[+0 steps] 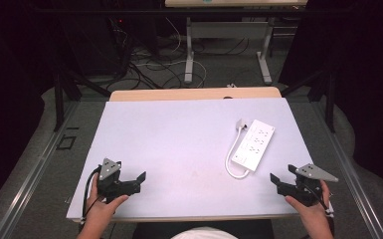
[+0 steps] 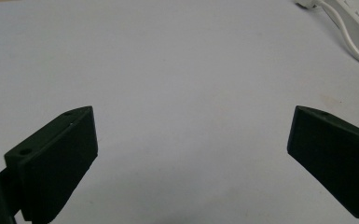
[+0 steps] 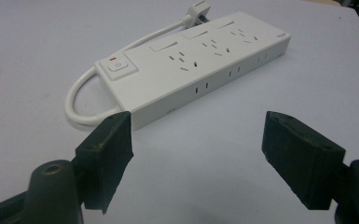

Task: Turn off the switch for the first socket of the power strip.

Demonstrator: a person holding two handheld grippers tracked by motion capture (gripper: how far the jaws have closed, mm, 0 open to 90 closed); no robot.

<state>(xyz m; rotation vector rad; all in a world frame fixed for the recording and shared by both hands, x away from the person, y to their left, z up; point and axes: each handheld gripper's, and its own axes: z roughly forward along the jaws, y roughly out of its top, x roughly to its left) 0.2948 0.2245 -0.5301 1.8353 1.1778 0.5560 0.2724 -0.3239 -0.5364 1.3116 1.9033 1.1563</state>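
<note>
Your right gripper (image 3: 196, 140) sits with its jaws spread wide and nothing between them, low over the near right corner of the white table (image 1: 179, 144), and the power strip (image 3: 200, 65) is just beyond its tips, lying flat on the right half of the table with its switch end toward you. Your left gripper (image 2: 191, 140) is spread just as wide and empty too, parked over bare tabletop at the near left, well apart from the strip. I'd guess the strip is light, rigid plastic with a smooth, slightly slick shell, so it probably slides on that surface if you nudge it rather than pinch it. Best bet is to grab across the narrow width of the body, jaws on the two long side walls, not the cord (image 3: 81, 100), which is bendy and loops back along the far side to the plug (image 3: 199, 9). Writing-wise, there's only a power symbol on the switch (image 3: 117, 67) and a small mark at the far corner, too tiny to read.
</note>
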